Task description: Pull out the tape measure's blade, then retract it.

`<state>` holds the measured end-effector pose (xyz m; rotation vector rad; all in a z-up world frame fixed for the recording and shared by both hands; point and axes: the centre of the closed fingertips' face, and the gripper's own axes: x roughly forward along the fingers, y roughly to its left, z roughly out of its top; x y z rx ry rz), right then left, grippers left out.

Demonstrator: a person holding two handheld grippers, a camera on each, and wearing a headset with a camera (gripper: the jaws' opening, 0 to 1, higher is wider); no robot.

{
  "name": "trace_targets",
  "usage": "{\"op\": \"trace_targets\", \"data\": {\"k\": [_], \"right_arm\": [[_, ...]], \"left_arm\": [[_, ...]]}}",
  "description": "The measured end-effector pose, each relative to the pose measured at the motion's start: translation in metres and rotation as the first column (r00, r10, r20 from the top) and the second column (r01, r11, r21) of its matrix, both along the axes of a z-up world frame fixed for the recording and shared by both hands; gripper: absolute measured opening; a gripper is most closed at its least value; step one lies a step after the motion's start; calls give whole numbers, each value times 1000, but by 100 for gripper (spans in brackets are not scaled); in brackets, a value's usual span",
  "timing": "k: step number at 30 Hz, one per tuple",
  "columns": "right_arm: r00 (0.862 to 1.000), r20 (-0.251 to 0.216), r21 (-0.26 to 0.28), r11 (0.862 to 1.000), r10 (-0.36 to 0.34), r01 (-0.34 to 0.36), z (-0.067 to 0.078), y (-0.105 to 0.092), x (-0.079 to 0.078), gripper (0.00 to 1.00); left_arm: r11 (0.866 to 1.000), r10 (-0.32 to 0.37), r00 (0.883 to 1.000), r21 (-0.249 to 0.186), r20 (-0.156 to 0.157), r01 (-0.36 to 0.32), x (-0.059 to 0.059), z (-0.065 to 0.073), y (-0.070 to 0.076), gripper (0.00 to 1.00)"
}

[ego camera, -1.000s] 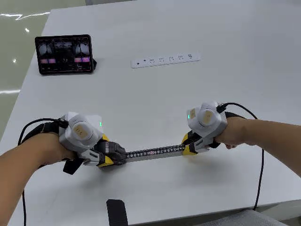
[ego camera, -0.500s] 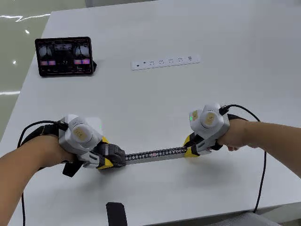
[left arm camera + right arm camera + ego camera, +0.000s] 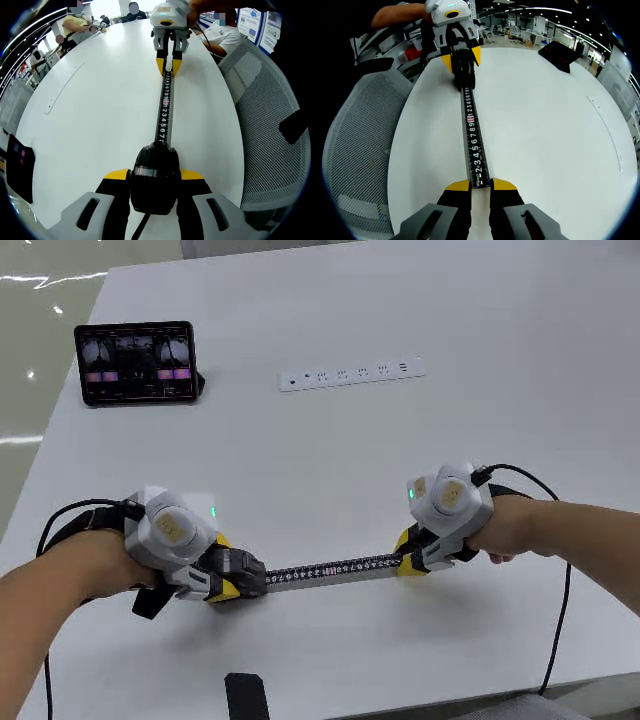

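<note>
At the left, the case (image 3: 243, 568) is clamped between the jaws of the left claw (image 3: 228, 578) and is held low over the surface (image 3: 330, 460), near its front edge. From the case the blade (image 3: 330, 568) is drawn out to the right in a straight line, just above the surface, with its numbered face up. In the right gripper view the low numbers are read next to the jaws, so it is the blade's free end that is pinched there. At the right, the right claw (image 3: 408, 562) is closed on that end.

The pull-out step is judged to be in hand, with a short length of blade out and retraction not yet begun. If that length is enough, the next move calls for the right claw to be brought toward the case along the blade's own line. The case should be gripped firmly, and the end released only near the mouth, so that a snap-back is avoided.
</note>
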<state>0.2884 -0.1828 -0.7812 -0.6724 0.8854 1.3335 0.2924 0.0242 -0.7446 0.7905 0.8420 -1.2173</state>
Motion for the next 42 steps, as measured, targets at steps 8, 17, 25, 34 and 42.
{"op": "trace_targets", "data": {"k": [8, 17, 25, 34, 42], "right_arm": [[1000, 0, -2, 1000, -2, 2, 0, -4, 0, 9], [1000, -2, -4, 1000, -6, 6, 0, -9, 0, 9], [1000, -1, -6, 1000, -10, 10, 0, -13, 1, 9], [1000, -3, -13, 1000, -11, 11, -1, -18, 0, 9], [1000, -6, -16, 1000, -17, 16, -1, -22, 0, 9]], "left_arm": [[1000, 0, 1000, 0, 0, 0, 1, 0, 0, 30], [1000, 1, 1000, -1, 0, -1, 1, 0, 0, 30], [1000, -1, 1000, 2, 1, 1, 0, 1, 0, 30], [1000, -1, 1000, 3, 1, 1, -2, 2, -1, 30], [1000, 1, 1000, 2, 1, -1, -2, 3, -1, 30]]}}
